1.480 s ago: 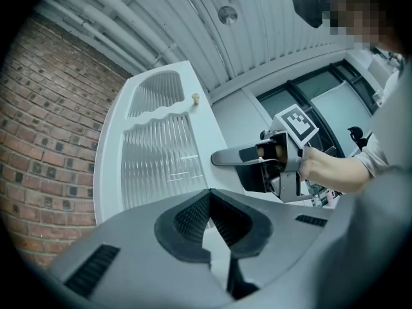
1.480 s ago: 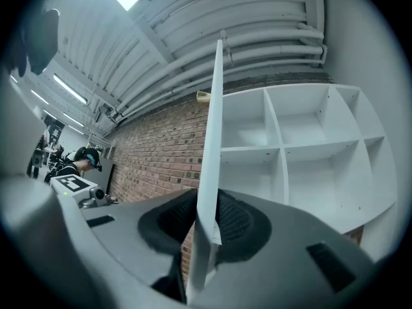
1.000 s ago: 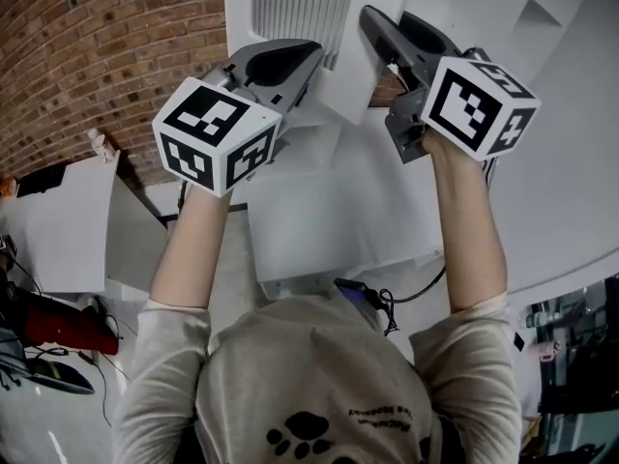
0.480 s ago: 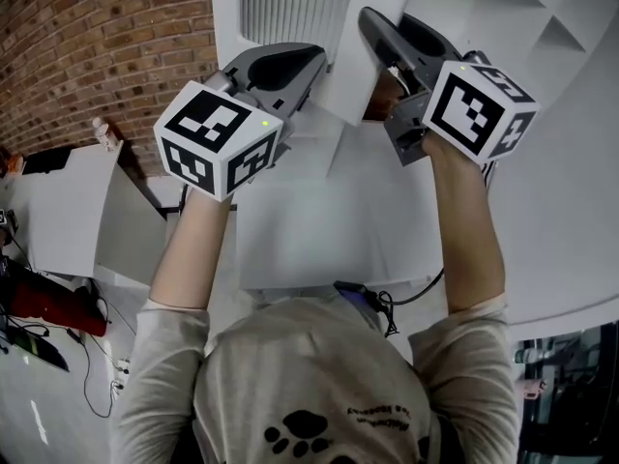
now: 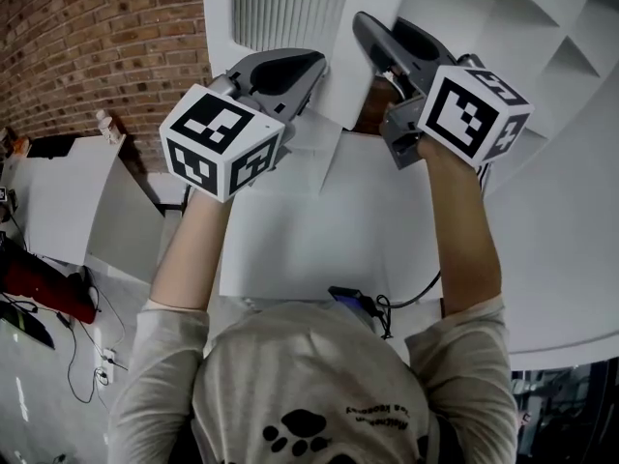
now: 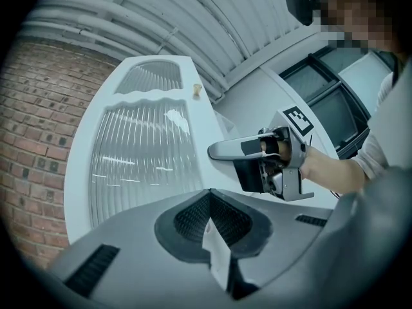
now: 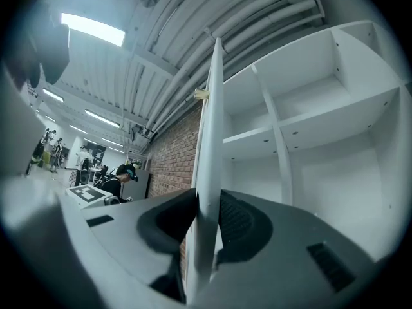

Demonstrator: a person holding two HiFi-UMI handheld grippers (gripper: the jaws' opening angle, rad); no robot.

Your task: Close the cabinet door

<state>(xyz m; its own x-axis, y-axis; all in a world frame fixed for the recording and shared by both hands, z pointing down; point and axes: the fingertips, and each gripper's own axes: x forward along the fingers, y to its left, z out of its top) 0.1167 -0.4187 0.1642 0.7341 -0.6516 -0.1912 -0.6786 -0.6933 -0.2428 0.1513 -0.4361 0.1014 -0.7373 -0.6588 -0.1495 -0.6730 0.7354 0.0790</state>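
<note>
The white cabinet door (image 5: 340,75) with ribbed glass (image 6: 138,166) stands partly open in front of the shelves (image 7: 309,108). My right gripper (image 7: 205,221) is shut on the door's free edge (image 7: 209,140), one pad on each face; in the head view the right gripper (image 5: 368,29) sits at that edge. My left gripper (image 6: 210,195) is shut with nothing held and points at the door's ribbed front. In the head view the left gripper (image 5: 308,66) is close beside the door's outer face. A small knob (image 6: 197,90) sits at the door's top.
A brick wall (image 5: 97,46) runs on the left. White furniture (image 5: 58,211) and cables lie on the floor at lower left. The open white shelves (image 5: 513,17) fill the right. People (image 7: 122,172) stand far off in the room.
Both grippers have moved along with the door, which has swung a little nearer the shelves. The right gripper keeps its hold on the edge.
</note>
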